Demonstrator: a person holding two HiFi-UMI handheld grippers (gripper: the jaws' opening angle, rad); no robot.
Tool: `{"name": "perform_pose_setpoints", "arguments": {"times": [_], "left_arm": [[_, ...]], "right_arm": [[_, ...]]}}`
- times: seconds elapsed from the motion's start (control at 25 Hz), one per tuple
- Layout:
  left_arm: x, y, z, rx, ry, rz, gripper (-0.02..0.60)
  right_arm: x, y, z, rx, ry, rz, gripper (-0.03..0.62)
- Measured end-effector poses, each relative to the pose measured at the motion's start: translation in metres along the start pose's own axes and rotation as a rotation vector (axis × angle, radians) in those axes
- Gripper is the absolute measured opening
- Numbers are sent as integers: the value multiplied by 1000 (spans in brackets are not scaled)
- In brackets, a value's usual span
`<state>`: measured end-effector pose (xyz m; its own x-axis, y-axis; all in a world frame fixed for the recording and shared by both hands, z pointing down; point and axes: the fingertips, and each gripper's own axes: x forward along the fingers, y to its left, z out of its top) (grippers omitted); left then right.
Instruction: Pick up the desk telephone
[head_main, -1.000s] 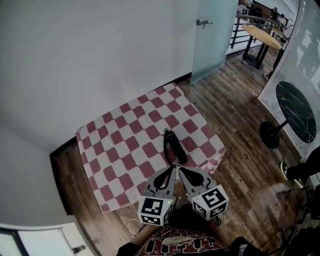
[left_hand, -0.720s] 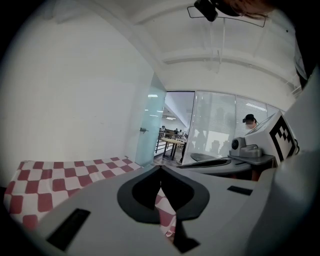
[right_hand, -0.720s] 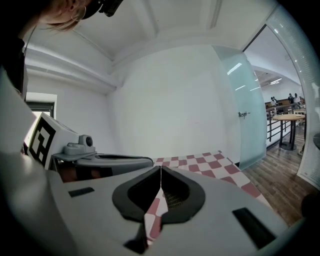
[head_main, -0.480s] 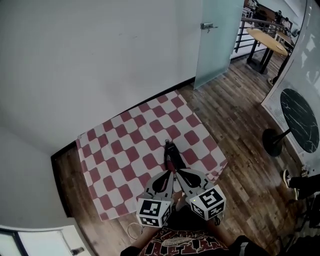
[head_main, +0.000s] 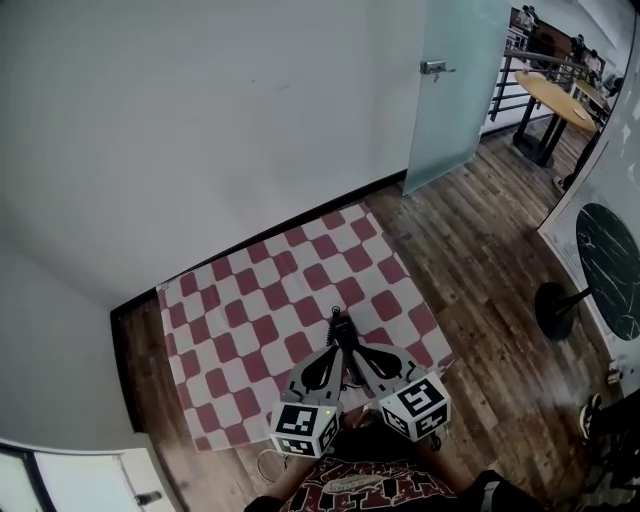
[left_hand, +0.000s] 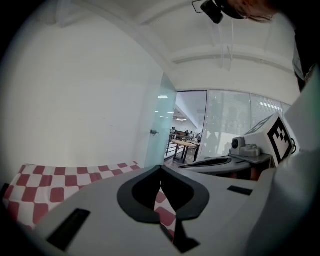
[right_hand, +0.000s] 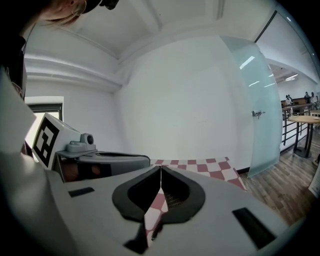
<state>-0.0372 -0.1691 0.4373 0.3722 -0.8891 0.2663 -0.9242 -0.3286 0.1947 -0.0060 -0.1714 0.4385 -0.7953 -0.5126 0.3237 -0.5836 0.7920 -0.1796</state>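
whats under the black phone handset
The black telephone handset lies on a red and white checked cloth. The cloth covers whatever holds it up, so no table or stand shows beneath. Wooden floor borders the cloth.

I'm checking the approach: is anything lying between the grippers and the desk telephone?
Nothing visible. The telephone lies on the checkered cloth directly ahead of the tips of the left gripper and right gripper, both shut.
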Motion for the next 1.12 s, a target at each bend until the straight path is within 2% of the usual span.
{"name": "perform_pose_setpoints", "arguments": {"times": [0.2,0.48,0.64,0.92,1.12], "left_arm": [[15,8,0,-27,-4,54,8],[26,2,-15,-59,10,90,8],[28,8,-18,-59,19,106,8],[33,24,-23,-71,39,66,8],[33,35,-20,-66,58,5,8]], "right_arm": [[10,-15,1,-11,15,47,20],[20,-28,-10,-16,52,115,20],[26,-33,-17,-20,77,124,20],[40,-37,-22,11,86,78,20],[49,-34,-19,40,76,22,20]]}}
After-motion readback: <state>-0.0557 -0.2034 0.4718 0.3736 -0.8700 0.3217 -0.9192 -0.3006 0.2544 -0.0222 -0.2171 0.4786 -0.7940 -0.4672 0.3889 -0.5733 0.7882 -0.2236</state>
